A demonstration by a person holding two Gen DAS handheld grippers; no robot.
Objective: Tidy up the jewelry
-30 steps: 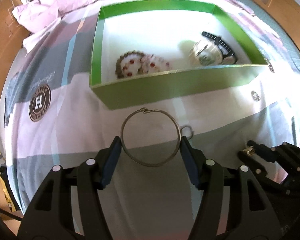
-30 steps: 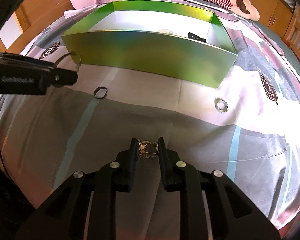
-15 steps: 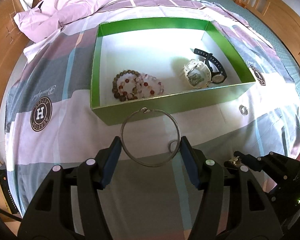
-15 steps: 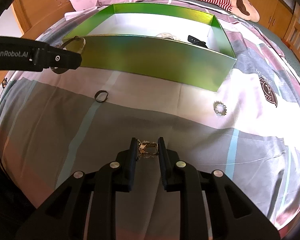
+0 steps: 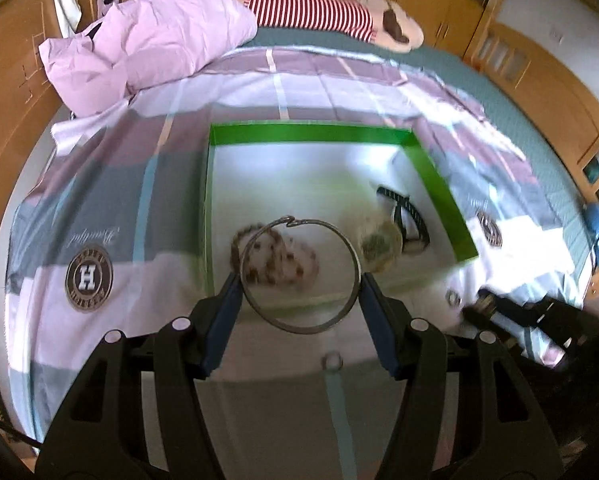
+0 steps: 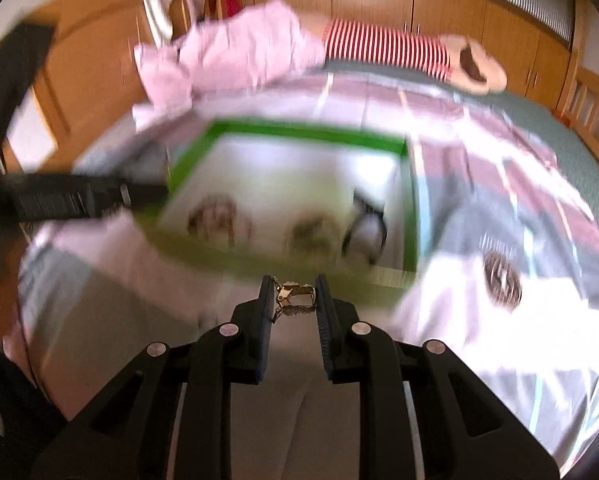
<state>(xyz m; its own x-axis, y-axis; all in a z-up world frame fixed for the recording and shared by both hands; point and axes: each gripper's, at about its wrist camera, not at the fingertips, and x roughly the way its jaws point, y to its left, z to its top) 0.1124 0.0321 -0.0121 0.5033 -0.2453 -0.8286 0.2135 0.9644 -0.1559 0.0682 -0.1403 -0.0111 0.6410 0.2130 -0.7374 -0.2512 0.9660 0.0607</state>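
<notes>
My left gripper is shut on a thin metal bangle, which hangs above the near wall of the green box. On the box's white floor lie bead bracelets, a pale watch and a black watch. My right gripper is shut on a small gold piece of jewelry, in the air just before the green box. The left gripper shows at the box's left side. A small ring and a sparkly item lie on the bedspread.
The box sits on a patterned bedspread with round logos. A crumpled pink quilt and a red-striped plush lie at the far end of the bed. Wooden cabinets surround the bed. The right wrist view is blurred.
Both grippers have risen with their jewelry still held. The box now shows more from above, and the bangle has come from before the box to over its near wall.
</notes>
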